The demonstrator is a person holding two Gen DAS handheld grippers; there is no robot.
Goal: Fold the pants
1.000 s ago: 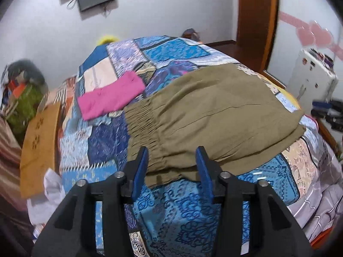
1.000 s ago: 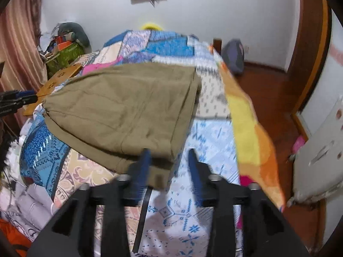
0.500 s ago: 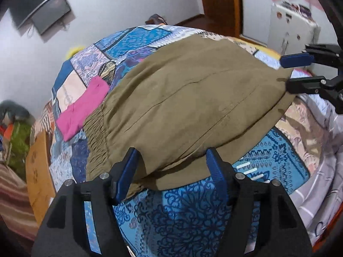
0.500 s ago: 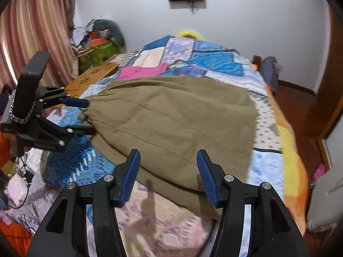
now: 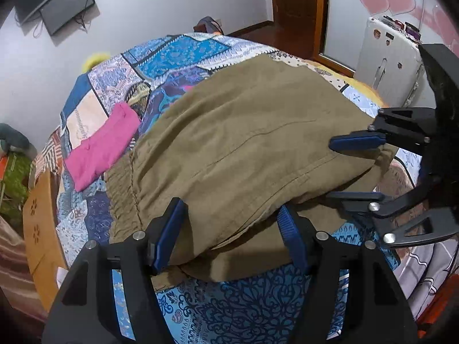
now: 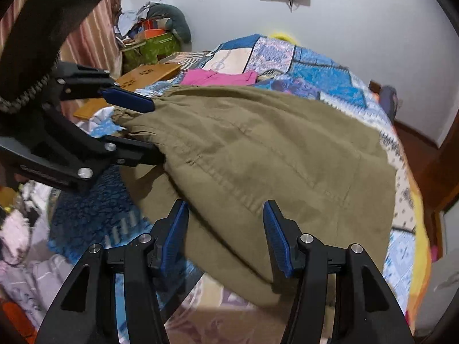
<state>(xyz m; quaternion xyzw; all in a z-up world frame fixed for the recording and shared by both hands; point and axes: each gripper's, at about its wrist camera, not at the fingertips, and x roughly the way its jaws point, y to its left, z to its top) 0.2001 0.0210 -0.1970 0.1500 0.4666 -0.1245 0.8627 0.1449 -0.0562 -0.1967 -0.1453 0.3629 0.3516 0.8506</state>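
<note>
Left wrist view: both tongs open at the near edge of the pants, one fold apparently made.

The pants (image 5: 243,143) lie on the bed (image 5: 229,309), doubled over ahead of the left tongs (image 5: 229,238), whose fingers straddle the raised near edge without pinching. The right tongs (image 6: 226,235), equally spread, sit at the other end. I judge a further fold is left. The lower layer's far edge is hidden under the top one.
</note>
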